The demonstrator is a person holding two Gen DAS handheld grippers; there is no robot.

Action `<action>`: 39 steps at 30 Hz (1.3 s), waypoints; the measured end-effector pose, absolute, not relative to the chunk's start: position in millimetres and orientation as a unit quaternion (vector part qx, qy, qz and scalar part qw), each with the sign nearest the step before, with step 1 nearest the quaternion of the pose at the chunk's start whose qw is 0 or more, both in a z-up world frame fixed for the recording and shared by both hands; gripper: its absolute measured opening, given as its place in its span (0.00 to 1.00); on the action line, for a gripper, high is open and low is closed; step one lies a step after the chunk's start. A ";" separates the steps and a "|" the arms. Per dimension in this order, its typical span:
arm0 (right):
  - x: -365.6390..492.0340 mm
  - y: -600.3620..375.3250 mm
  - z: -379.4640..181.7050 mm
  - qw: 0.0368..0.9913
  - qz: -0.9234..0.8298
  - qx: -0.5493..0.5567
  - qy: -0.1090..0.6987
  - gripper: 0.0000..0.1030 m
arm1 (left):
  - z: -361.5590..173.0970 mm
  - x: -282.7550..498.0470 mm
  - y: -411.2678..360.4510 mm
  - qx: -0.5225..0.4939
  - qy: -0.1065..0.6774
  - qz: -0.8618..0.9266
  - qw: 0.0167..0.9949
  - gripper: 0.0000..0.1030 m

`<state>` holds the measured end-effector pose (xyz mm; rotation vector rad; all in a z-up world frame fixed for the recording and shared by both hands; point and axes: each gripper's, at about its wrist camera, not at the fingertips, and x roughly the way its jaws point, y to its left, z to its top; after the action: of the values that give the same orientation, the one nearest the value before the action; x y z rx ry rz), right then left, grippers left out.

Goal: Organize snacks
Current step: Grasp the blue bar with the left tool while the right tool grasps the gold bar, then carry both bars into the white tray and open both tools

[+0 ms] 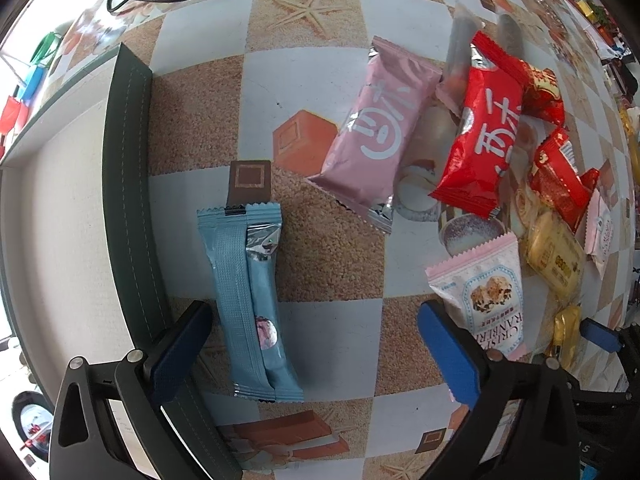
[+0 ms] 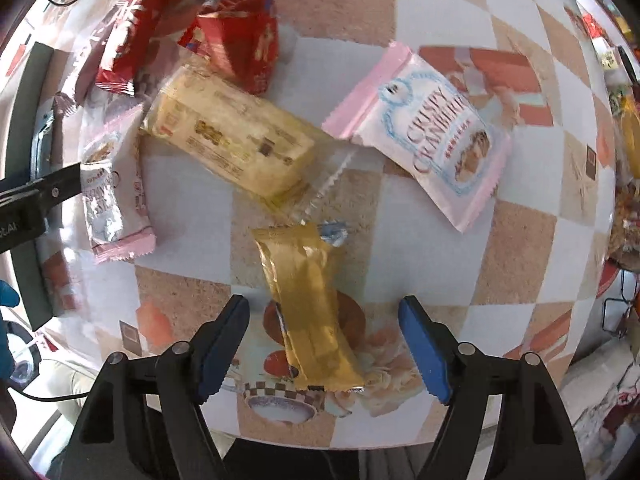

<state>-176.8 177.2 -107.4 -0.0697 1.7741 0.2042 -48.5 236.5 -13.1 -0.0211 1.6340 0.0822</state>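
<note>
A: Where's the snack in hand?

B: The gold stick pack (image 2: pixel 310 312) lies flat on the table (image 2: pixel 424 240), lengthwise between the right gripper (image 2: pixel 324 346) fingers and near the table's front edge. The jaws stand spread, with clear gaps on both sides, so nothing is pinched.

A: How should it be taken?

B: I'd judge the next move is to drop straight over the pack's middle, where the wrapper is fullest, and close across its narrow width. The foil looks slick and may crumple, so a centred squeeze should hold better than one on the crimped end.

A: What's around it?

B: Just beyond its far end sits a pale yellow bar (image 2: pixel 232 140) in clear wrap. To the right is a pink-and-white cranberry packet (image 2: pixel 432 136), and to the left is a second cranberry packet (image 2: pixel 114 204). Red wrappers (image 2: pixel 208 32) are heaped toward the far left corner; that part is blurred, so I can't count them.

A: And the other hand?

B: The left gripper (image 1: pixel 316 352) is also spread wide and points down over a light blue stick pack (image 1: pixel 252 300). That pack lies beside the dark tray rim (image 1: pixel 128 184) along the table's left edge. A pink pack (image 1: pixel 380 132) and a red pack (image 1: pixel 480 136) lie farther in.
</note>
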 end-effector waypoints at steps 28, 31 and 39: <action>-196.0 176.2 -34.9 0.649 0.132 0.049 0.748 0.24 | 72.6 -95.0 244.7 -0.042 0.669 -0.049 0.740 0.25; -187.4 191.6 -20.5 0.656 0.150 0.039 0.738 0.24 | 83.7 -104.0 259.1 -0.046 0.657 -0.043 0.751 0.25; -171.1 253.1 13.3 0.662 0.220 -0.016 0.717 0.24 | 106.2 -111.9 307.8 -0.069 0.629 -0.004 0.774 0.25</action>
<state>-171.1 253.1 13.3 -0.0365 1.6207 0.4979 -111.9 307.8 106.2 -0.1484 1.3626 -0.0077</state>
